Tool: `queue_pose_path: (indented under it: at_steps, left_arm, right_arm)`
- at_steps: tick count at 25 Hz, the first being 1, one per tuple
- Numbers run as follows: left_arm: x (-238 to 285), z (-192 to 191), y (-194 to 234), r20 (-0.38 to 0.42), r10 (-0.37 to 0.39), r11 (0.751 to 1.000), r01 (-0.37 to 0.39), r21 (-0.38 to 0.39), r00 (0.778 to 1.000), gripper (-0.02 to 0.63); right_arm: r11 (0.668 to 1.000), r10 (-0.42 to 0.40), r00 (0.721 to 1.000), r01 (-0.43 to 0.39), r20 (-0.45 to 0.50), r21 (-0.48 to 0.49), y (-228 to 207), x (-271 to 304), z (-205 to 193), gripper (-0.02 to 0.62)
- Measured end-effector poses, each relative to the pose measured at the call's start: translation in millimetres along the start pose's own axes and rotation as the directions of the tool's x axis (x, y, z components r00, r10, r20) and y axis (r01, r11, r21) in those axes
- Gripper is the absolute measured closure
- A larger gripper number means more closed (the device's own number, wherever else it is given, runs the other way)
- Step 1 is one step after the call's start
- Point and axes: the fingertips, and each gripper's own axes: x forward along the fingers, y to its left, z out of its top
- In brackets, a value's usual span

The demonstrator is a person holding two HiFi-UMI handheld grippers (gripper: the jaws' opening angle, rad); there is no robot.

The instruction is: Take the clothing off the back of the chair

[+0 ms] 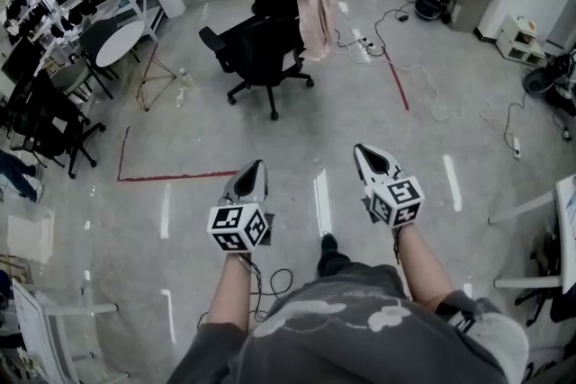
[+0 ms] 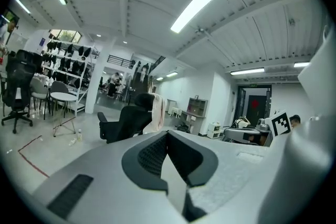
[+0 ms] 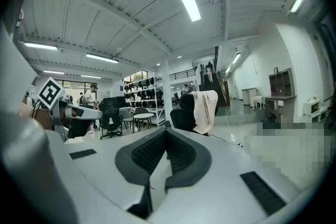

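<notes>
The left claw and right claw are hovering pinched together (both empty), while the pale clothing is draping over the black chair back, well ahead.

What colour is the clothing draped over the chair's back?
The clothing is pale pink; the head view shows it best.

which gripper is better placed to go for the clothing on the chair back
Right, marginally: both are shut and far off, but the clothing hangs off the chair toward the right gripper, away from the left gripper.
</notes>
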Motion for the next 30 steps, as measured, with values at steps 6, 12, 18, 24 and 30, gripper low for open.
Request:
queue_pose_path:
  at_steps: [6,12,18,24,30]
  left_arm:
    - [62.4,24.9,8.8,0.014,-0.002,1.000,0.002,0.027,1.000,0.606]
    - [106.3,34.6,4.1,0.022,0.008,0.999,-0.009,0.038,1.000,0.606]
    - [132.8,40.2,15.0,0.020,0.034,0.999,-0.034,0.016,0.999,0.606]
    - [172.4,45.2,36.4,0.003,0.042,0.999,-0.042,0.029,0.999,0.606]
    - [235.3,51.9,67.3,-0.004,0.017,1.000,-0.017,0.023,1.000,0.606]
  right_arm:
    - [1.000,0.016,1.000,-0.016,0.018,-0.021,-41.2,51.8,23.1,0.603]
    - [0.999,0.045,0.999,-0.044,0.029,-0.025,-79.3,82.6,37.3,0.603]
    - [0.999,0.040,0.999,-0.041,0.034,0.004,-110.5,111.5,44.7,0.603]
    - [0.999,0.033,0.999,-0.034,0.020,0.019,-130.6,148.6,40.0,0.603]
    - [1.000,-0.016,1.000,0.016,0.003,0.023,-164.2,201.5,38.3,0.603]
